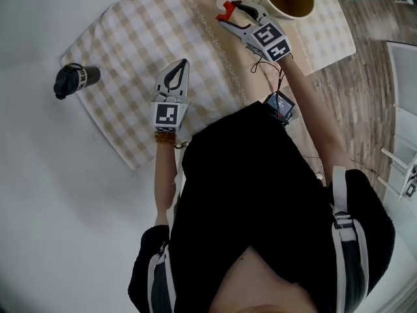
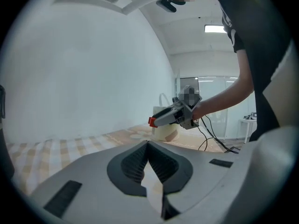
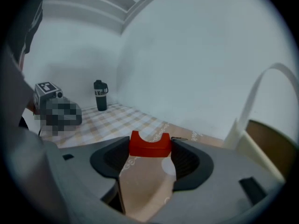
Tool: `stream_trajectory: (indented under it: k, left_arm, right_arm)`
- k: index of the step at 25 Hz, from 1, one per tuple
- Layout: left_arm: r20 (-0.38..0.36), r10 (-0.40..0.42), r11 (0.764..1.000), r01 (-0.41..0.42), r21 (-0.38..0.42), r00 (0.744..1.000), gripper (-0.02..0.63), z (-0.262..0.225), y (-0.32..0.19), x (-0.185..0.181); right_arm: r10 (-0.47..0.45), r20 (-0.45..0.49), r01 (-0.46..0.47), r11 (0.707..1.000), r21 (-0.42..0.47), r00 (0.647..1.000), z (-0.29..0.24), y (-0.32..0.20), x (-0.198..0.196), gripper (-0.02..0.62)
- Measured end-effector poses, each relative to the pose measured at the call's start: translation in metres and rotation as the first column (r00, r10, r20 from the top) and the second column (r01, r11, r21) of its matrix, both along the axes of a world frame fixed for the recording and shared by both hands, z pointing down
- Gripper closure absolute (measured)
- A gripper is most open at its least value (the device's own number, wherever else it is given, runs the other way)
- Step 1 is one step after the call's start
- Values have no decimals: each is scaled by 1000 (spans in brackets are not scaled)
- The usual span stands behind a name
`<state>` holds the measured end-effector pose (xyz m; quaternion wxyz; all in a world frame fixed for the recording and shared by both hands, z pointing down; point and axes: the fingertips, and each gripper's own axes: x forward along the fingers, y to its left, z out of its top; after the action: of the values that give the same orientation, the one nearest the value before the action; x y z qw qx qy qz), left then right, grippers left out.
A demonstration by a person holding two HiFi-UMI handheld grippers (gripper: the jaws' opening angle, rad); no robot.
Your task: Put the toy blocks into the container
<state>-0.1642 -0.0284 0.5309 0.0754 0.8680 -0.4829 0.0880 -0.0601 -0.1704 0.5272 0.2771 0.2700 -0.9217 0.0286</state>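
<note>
We are holding a two-jaw gripper in each hand over a beige-and-white checked cloth [image 1: 130, 38] that is lying on a white table [image 1: 39, 175].

Our right gripper [image 1: 229, 13] is clamping a small red toy block with a curved notch in its top [image 3: 149, 144]. In the right gripper view the block is sitting crosswise between the two dark ribbed pads [image 3: 187, 158], right at the jaw tips, and both pads are pressing on its ends. The block is hanging clear of the cloth, over the plain tan strip that runs down the cloth's middle. It is just beside the round cream plastic container with a thin handle and a yellow-brown inside [image 1: 270, 6]. The block is outside the rim, on the side facing our left hand. From the left gripper view, the right gripper is crossing in front of the container.

Our left gripper [image 1: 181, 67] is clenched on nothing. In its own view the two pads are meeting at their tips, with only the cloth showing through the gap behind them. It is hovering over the checked part of the cloth, well apart from the container.

A black cylindrical bottle with white lettering [image 1: 75, 80] is standing upright at the cloth's far corner, away from both grippers.
</note>
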Motion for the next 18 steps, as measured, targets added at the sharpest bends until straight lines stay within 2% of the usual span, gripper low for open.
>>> stream_trajectory:
  k: [2, 5, 8, 13, 18]
  left_arm:
    - [14, 32, 999, -32, -4, 999, 609, 2, -4, 17]
    - [22, 126, 992, -126, 0, 992, 609, -1, -18, 43]
    - [5, 130, 991, -130, -4, 991, 609, -7, -23, 75]
    - [5, 195, 981, -194, -5, 981, 609, -11, -31, 129]
    - [5, 211, 978, -211, -6, 978, 609, -16, -39, 161]
  right_arm:
    - [9, 24, -9, 1000, 7, 1000, -11, 12, 19, 308]
    - [92, 52, -94, 995, 36, 994, -25, 27, 56, 308]
    - [95, 62, -98, 994, 43, 994, -35, 40, 84, 308]
    - [128, 69, -131, 990, 56, 989, -46, 54, 134, 308]
    - [165, 76, -169, 984, 56, 983, -49, 60, 173, 308]
